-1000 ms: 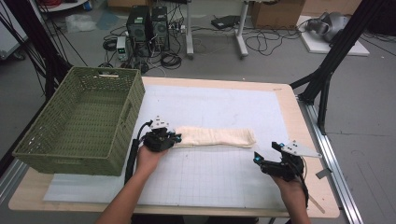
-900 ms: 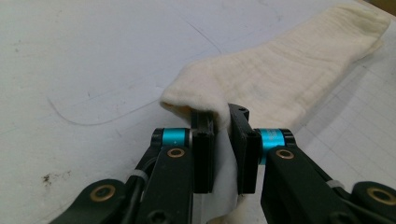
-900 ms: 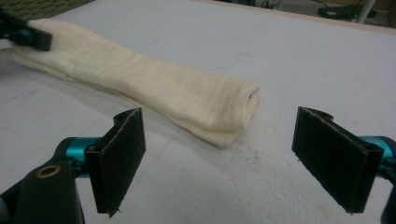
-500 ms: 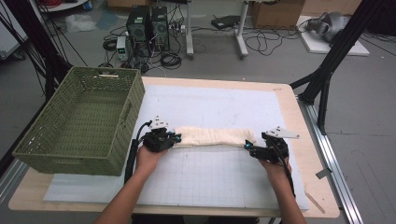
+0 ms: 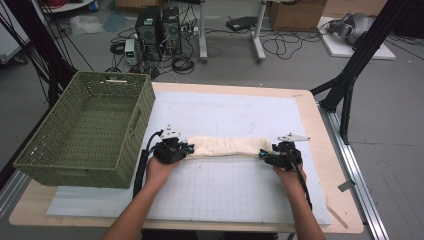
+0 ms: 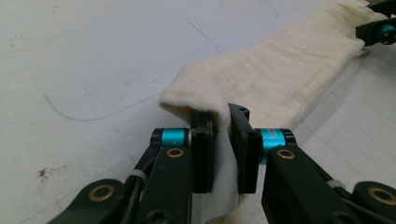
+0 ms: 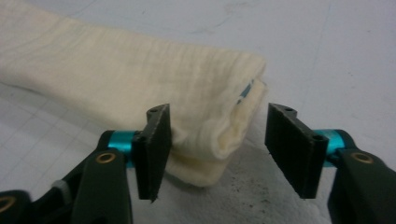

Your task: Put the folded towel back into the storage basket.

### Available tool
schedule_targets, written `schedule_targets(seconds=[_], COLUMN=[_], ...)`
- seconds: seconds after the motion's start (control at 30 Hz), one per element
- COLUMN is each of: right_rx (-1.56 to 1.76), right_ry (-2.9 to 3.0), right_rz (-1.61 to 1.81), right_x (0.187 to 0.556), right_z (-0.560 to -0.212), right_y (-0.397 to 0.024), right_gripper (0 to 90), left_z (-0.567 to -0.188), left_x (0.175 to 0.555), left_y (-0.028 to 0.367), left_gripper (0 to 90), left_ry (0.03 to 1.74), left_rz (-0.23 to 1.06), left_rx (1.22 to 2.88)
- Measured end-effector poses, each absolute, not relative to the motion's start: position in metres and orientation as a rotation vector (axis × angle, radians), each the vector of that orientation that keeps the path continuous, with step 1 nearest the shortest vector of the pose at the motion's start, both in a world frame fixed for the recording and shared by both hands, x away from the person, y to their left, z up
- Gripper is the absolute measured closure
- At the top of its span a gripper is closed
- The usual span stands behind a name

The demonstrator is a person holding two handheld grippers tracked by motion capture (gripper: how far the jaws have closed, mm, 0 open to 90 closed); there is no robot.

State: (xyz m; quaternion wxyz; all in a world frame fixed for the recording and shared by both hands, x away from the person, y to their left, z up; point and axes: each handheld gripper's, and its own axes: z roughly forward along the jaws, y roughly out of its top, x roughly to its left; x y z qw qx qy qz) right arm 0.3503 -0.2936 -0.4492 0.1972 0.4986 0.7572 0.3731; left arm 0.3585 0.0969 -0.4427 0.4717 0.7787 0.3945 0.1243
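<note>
Left of the folded cream towel (image 5: 227, 147) stands a green wicker basket (image 5: 85, 131), empty as far as the high view shows, with its near corner just beside the left gripper (image 5: 172, 149). That gripper holds as it did a second ago: its jaws are clamped on the towel's left end, and the left gripper view shows the cloth (image 6: 280, 70) pinched between the two black pads. The towel lies as a long roll across the middle of the white gridded mat (image 5: 240, 185), stretched from one gripper to the other. What has changed is at the towel's right end: a second ago the right gripper (image 5: 272, 156) sat well apart from the cloth near the mat's right edge, and it has since come in to the towel's tip. In the right gripper view its jaws are spread wide with the rolled end (image 7: 219, 135) between them, not yet squeezed. I judge that both ends will soon be held, so the towel could be lifted toward the basket. Nothing lies on the mat between towel and basket; only the basket's tall wall must be cleared.
</note>
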Motion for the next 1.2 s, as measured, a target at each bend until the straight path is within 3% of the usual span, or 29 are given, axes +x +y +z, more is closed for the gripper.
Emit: schedule_targets(seconds=[0.2, 0.3, 0.37, 0.47, 1.2], right_rx=[1.424, 1.438, 1.441, 1.419, 1.102], right_ry=[2.127, 2.137, 2.166, 2.177, 2.119], right_rz=[1.065, 1.087, 1.136, 1.128, 1.300], right_x=[0.350, 0.349, 0.348, 0.347, 0.328], right_z=[-0.450, -0.450, -0.450, -0.449, -0.421], right_y=[-0.293, -0.293, -0.293, -0.290, -0.294], right_gripper=[49.4, 59.4, 72.4, 78.8, 81.5], left_z=[-0.443, -0.443, -0.442, -0.440, -0.421], left_x=[0.358, 0.357, 0.356, 0.353, 0.310], left_y=[0.097, 0.097, 0.097, 0.099, 0.125], left_gripper=[79.7, 79.8, 79.8, 79.8, 79.9], left_ry=[0.960, 0.953, 0.942, 0.928, 0.831], left_rz=[0.308, 0.312, 0.318, 0.328, 0.347], left_rx=[1.922, 1.927, 1.929, 1.933, 1.771])
